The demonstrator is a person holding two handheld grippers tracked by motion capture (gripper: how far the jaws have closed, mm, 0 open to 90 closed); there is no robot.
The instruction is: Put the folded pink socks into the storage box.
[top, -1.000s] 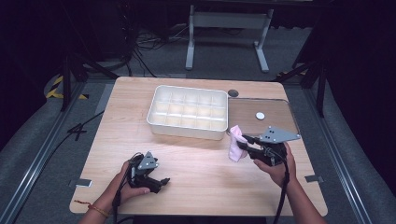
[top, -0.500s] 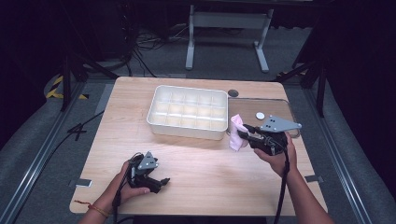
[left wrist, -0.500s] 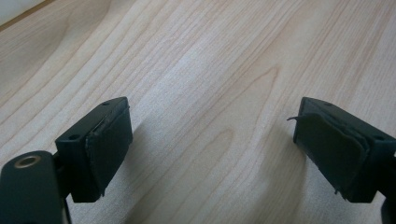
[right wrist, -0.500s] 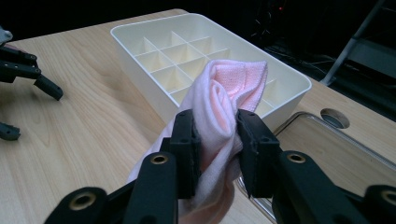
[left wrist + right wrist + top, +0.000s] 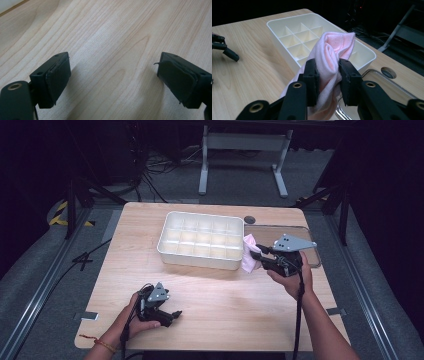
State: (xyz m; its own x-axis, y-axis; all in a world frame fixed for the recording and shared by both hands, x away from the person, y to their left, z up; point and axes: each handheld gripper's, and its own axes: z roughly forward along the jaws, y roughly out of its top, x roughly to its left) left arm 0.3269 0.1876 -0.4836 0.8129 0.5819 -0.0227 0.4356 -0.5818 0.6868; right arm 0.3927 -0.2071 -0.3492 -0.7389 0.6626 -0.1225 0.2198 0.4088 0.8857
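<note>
Holding my left gripper (image 5: 172, 314) low over the near left part of the pale wood-grain table (image 5: 220, 290), jaws spread wide with nothing but bare wood between the pads (image 5: 58, 75). It rests idle there, well apart from everything else.

My right gripper (image 5: 327, 72) is pinched on a soft pink microfibre cloth (image 5: 332, 53), bunched and folded between the jaws. In the high view the cloth (image 5: 248, 254) hangs off the table, just beside the right end of the white plastic divided organiser tray (image 5: 197, 251); whether it touches the tray wall I cannot tell.

Handling judgement: cloth is light, limp, compressible. Won't slip easily, since the knit gives the pads grip, but loose folds droop below the jaws and may drag or catch on the tray rim. Best hold is across a thick bunched fold, as now, not a single edge.

Beyond the gripper lies a clear flat plastic lid (image 5: 310, 251) on the table's right side.
</note>
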